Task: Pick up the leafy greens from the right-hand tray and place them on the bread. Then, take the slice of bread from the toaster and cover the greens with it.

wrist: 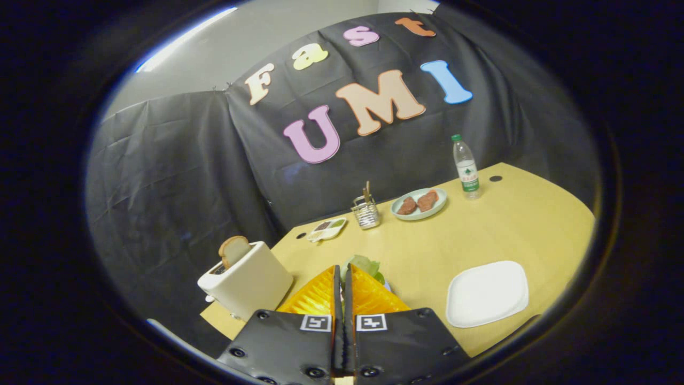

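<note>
Gripper fingers pressed together at lower centre, leafy greens showing just past the tips, apparently pinched. White plate at lower right lies bare. Toaster with bread slice lower left. Advice: lower the greens flat, release gently

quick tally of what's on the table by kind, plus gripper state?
Plates/trays: 3 (white plate, green plate, small tray)
Toaster: 1
Bread slice: 1
Bottle: 1
Utensil holder: 1
Greens: 1
Total: 8
Gripper: fingers together, greens just ahead.
</note>
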Demonstrator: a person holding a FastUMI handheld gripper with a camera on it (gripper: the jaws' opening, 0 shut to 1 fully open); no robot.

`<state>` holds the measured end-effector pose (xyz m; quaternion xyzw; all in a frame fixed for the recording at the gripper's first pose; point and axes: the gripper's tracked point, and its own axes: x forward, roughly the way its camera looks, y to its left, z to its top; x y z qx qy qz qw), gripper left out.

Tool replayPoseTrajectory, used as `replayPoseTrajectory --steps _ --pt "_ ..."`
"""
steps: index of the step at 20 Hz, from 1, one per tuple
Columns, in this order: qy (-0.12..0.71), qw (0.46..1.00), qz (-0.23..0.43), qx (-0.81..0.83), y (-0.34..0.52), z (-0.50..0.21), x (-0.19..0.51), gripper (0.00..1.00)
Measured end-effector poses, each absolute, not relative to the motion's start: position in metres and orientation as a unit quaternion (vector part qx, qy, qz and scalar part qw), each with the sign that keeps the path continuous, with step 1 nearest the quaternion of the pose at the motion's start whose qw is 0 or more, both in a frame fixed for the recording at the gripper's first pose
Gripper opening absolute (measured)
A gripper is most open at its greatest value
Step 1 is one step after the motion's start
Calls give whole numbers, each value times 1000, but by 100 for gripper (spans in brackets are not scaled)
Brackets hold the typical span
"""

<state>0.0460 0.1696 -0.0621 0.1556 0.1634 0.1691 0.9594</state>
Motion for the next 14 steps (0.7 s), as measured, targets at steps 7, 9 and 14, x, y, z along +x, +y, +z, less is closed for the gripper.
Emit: replayPoseTrajectory --steps 7,9,14 --pt "174 946 207 180 231 -66 59 3" --pt "175 942 217 189 249 -69 63 3" --pt "182 940 204 204 262 -87 77 3"
